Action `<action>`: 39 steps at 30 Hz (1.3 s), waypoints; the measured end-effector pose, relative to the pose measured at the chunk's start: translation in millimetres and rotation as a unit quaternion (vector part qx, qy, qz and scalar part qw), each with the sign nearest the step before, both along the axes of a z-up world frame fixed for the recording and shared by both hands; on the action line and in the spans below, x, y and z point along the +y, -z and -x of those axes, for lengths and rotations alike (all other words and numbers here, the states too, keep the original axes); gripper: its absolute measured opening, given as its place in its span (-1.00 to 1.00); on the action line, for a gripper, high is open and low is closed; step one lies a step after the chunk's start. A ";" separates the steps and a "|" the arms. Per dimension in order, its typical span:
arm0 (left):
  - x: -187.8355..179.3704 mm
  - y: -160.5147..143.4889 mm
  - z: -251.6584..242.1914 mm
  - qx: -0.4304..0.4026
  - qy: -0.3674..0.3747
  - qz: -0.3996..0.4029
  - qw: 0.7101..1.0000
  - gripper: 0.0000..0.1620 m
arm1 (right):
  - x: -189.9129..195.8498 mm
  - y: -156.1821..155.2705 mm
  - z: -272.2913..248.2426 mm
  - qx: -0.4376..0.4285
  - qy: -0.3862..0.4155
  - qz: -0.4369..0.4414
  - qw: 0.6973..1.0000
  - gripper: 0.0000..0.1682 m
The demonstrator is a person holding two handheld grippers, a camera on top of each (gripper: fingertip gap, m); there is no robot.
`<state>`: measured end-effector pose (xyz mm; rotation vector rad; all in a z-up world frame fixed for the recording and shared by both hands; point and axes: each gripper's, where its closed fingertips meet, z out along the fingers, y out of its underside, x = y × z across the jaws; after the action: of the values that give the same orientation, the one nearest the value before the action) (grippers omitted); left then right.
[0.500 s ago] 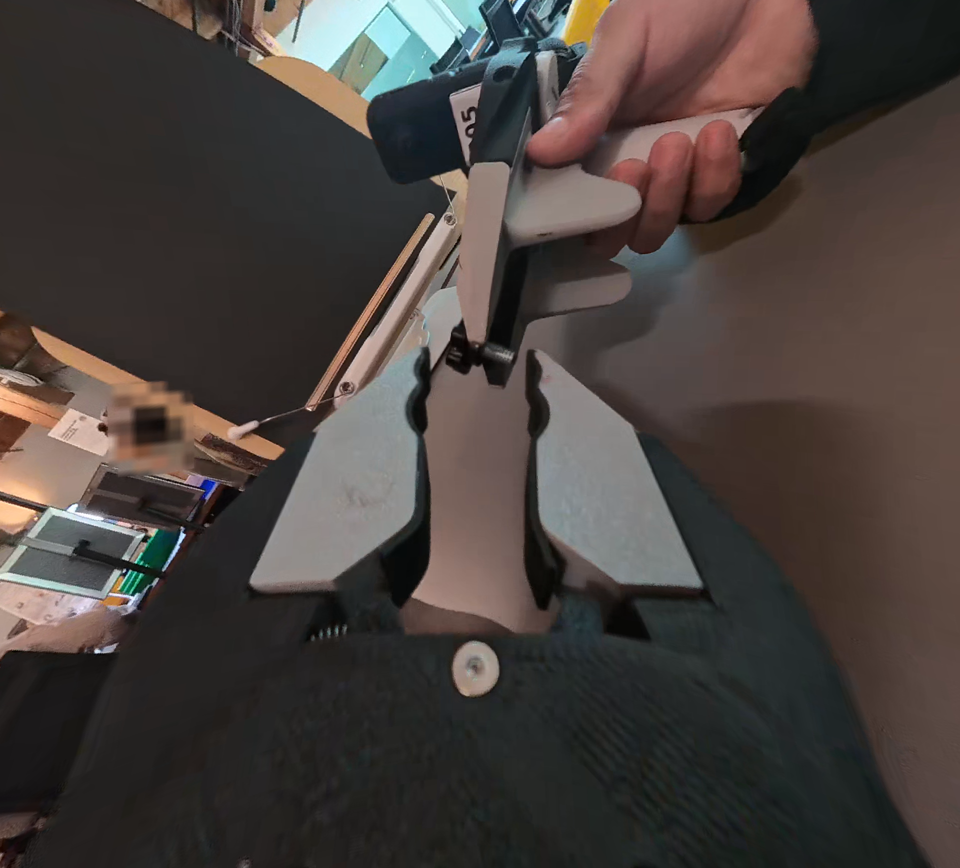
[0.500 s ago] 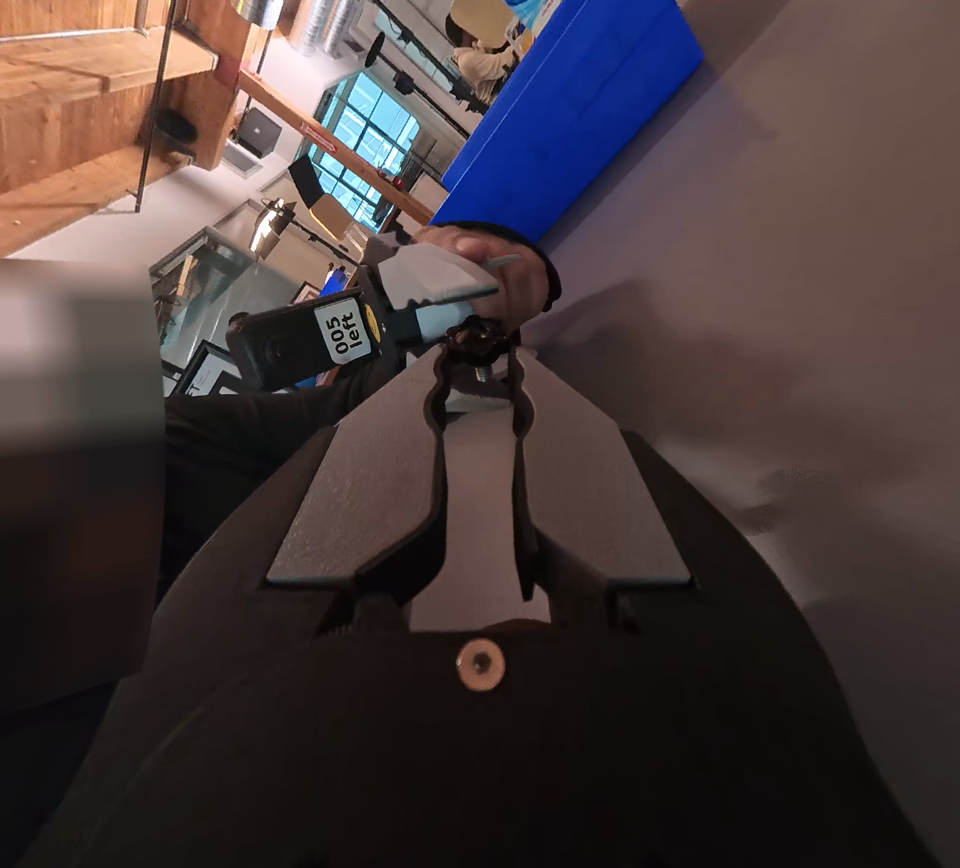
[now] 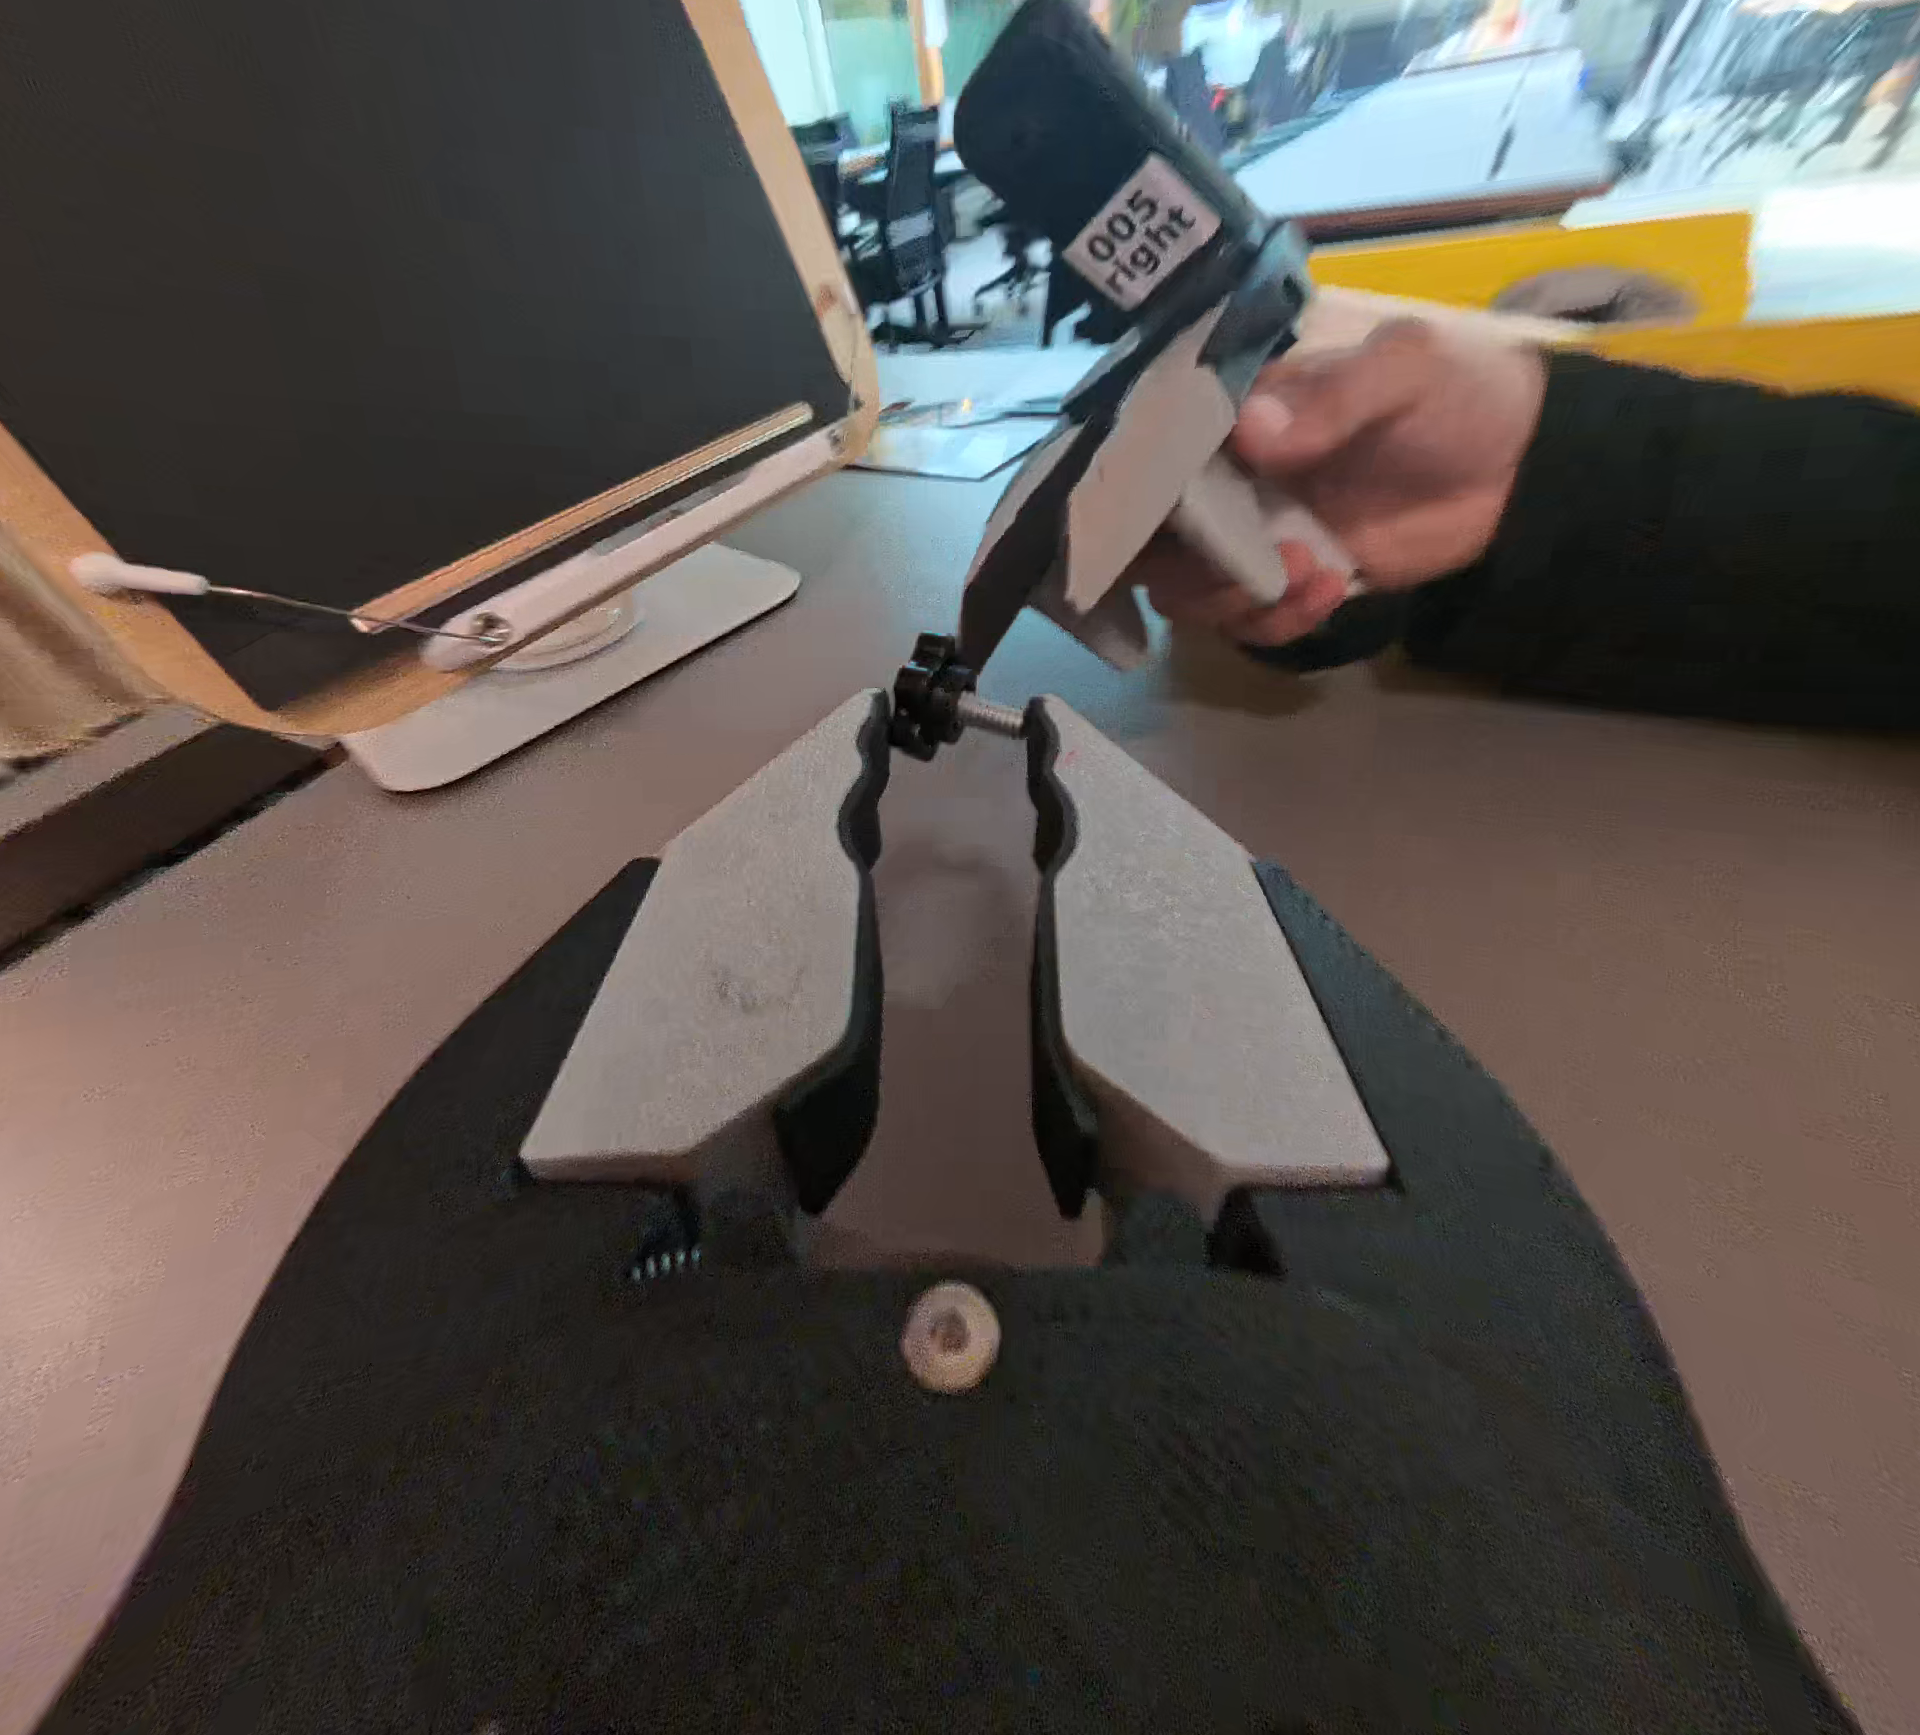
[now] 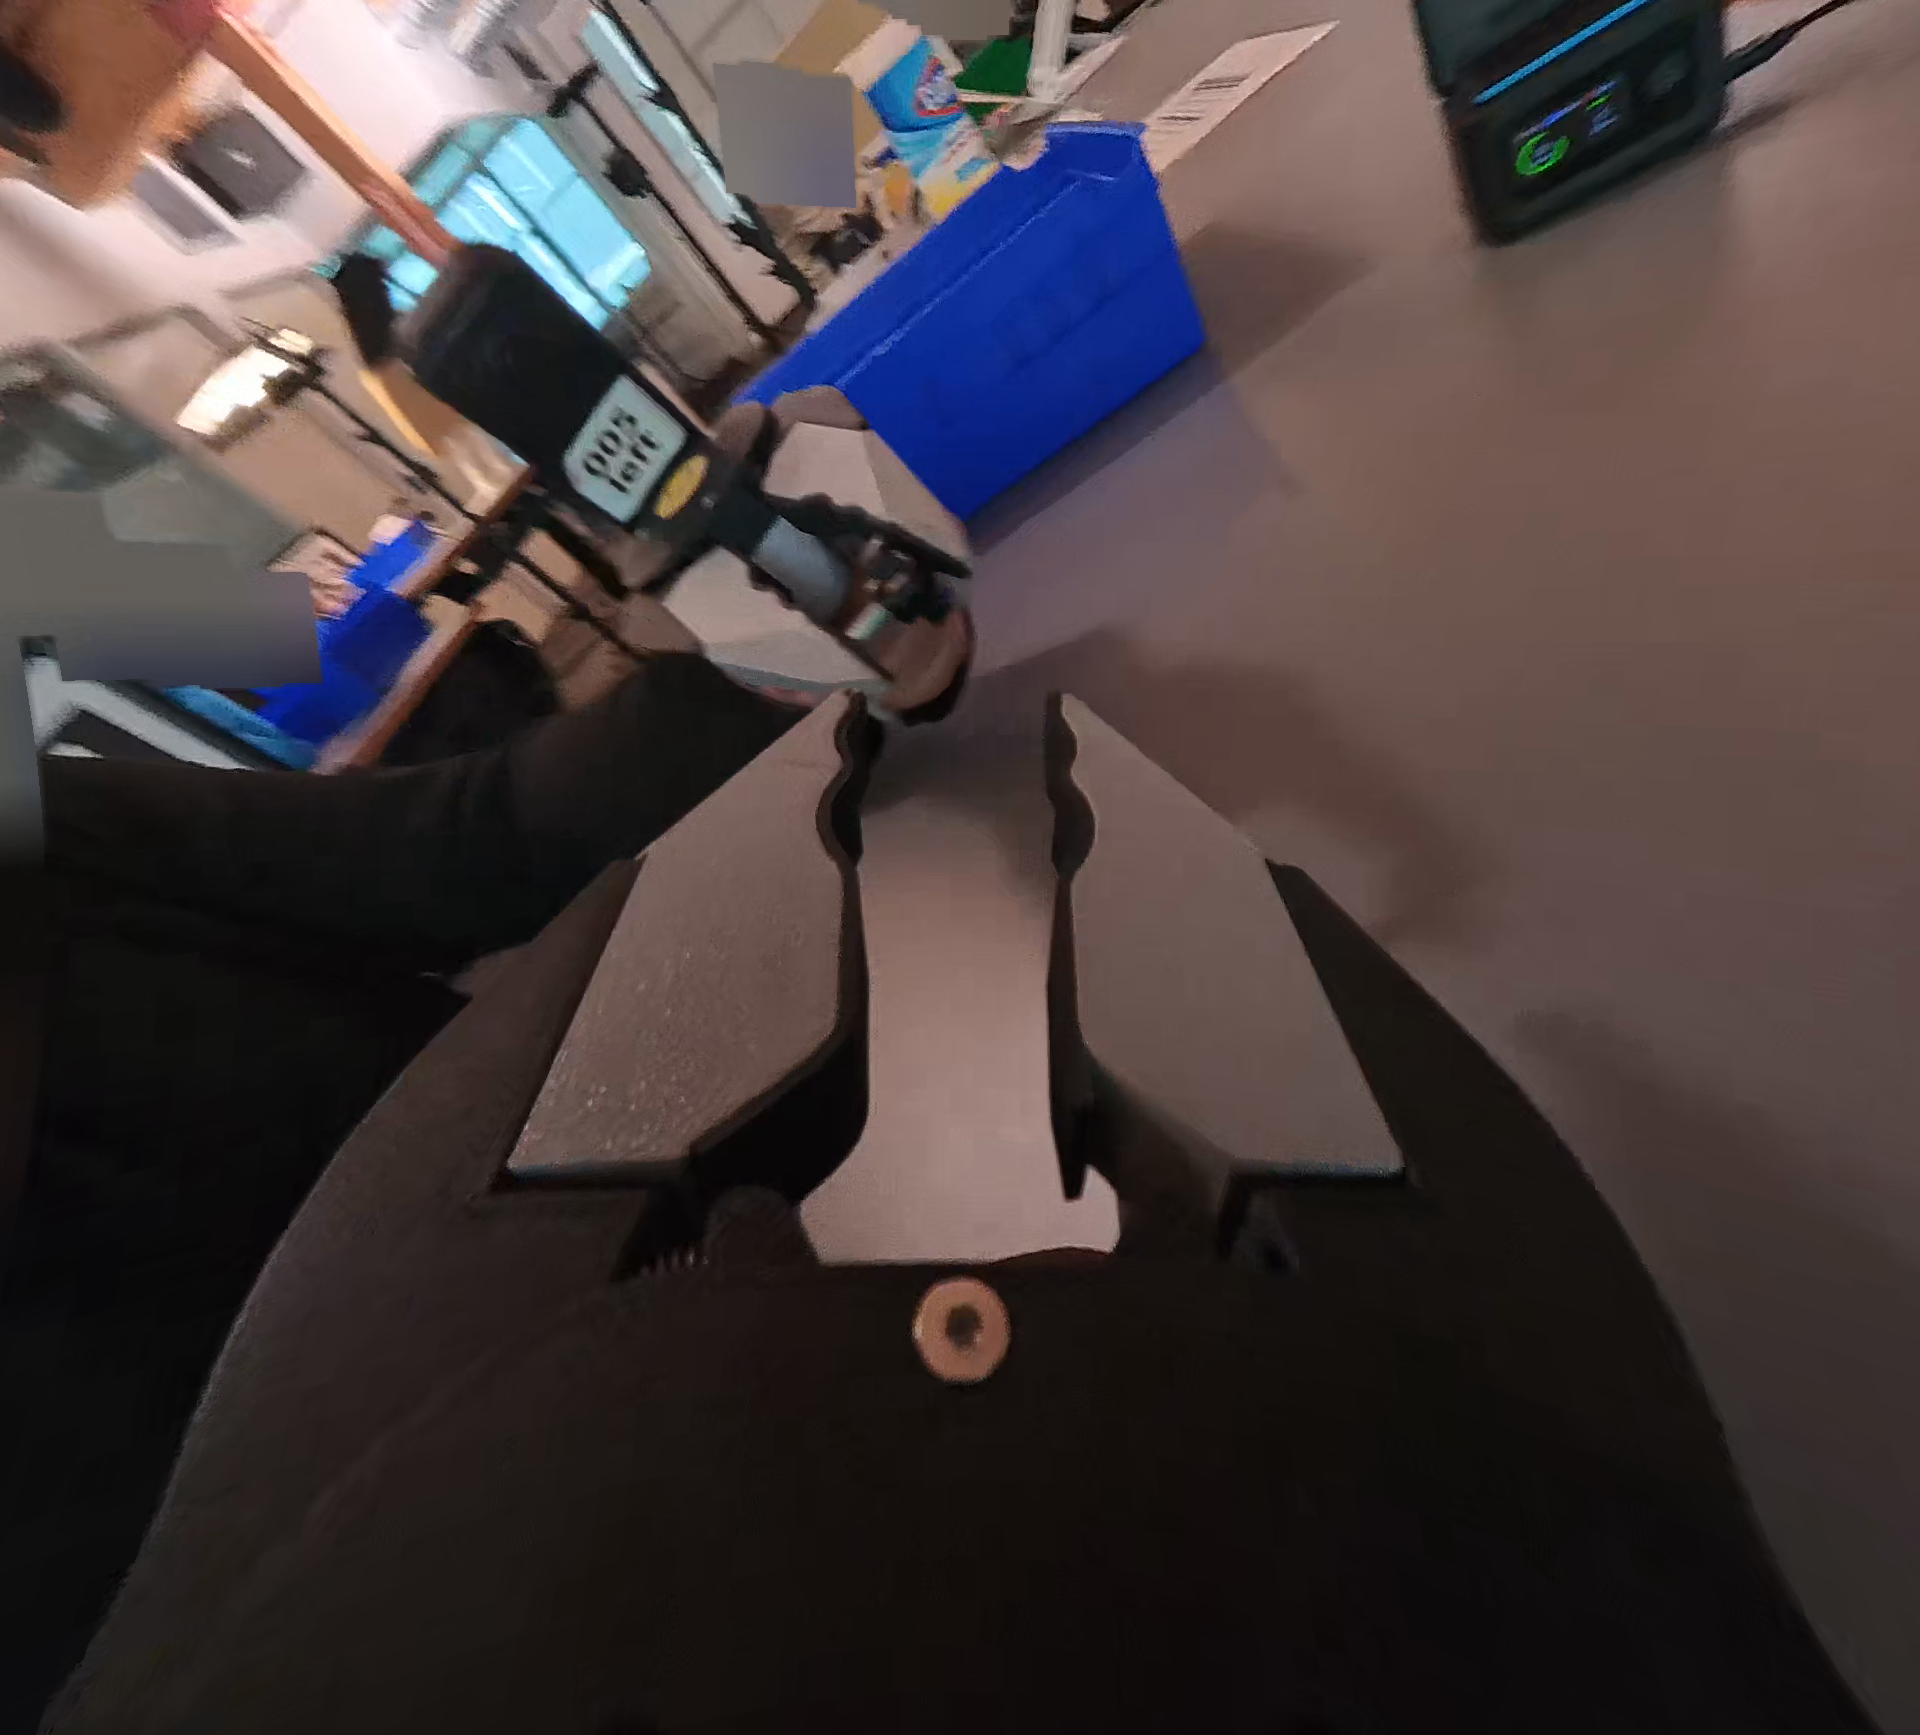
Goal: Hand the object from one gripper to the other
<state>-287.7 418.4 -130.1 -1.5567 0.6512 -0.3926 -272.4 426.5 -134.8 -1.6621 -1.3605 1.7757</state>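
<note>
A small black knob with a threaded metal screw (image 3: 927, 698) is clamped lengthwise between my left gripper's (image 3: 956, 714) fingertips, knob end against the left finger, held above the table. My right gripper (image 4: 956, 719) is open and empty. In the left wrist view the right gripper (image 3: 977, 636) is held by a hand (image 3: 1382, 459), and its tip is just above and behind the knob. In the right wrist view, the left gripper (image 4: 914, 605) is just beyond my right fingertips, with the knob (image 4: 899, 589) blurred between its fingers.
A grey-brown table (image 3: 1455, 958) lies below. A dark monitor (image 3: 364, 179) on a silver base (image 3: 623, 646) stands at the left. A blue bin (image 4: 1018, 335) and a dark device with a lit display (image 4: 1569, 85) sit farther off. A yellow bin (image 3: 1558, 283) is behind the hand. My left and right fingertips are right by each other.
The right gripper, which was shut on the knob, has opened and pulled back. The left gripper's fingers have closed on it. Both grippers have swung to a more level pose.
</note>
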 end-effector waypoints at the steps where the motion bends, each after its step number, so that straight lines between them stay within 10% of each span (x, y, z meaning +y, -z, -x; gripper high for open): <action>1: -2.4 -2.0 -1.2 -0.028 0.017 0.015 0.999 -0.71 | 2.7 2.2 1.4 -0.006 0.013 -0.036 0.999 -0.61; 14: -24.6 4.2 -20.6 -0.327 0.205 0.301 0.872 -0.71 | -26.8 15.0 6.5 -0.006 -0.007 -0.438 0.899 -0.56; 24: -19.5 14.4 -25.1 -0.319 0.186 0.320 0.872 -0.71 | -31.2 14.7 15.6 0.006 0.021 -0.552 0.833 -0.78; 33: -5.6 11.3 -3.5 -0.272 0.117 0.259 0.919 -0.64 | -7.5 9.0 14.8 -0.004 0.043 -0.309 0.950 -0.82; 39: 0.6 10.5 -1.3 -0.041 0.023 0.086 0.995 -0.44 | -6.4 6.6 6.9 -0.009 -0.004 -0.031 0.999 -0.82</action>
<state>-286.4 419.0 -140.5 -1.6811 0.6022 -0.5555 -279.3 420.1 -141.4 -1.6472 -1.4178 1.7096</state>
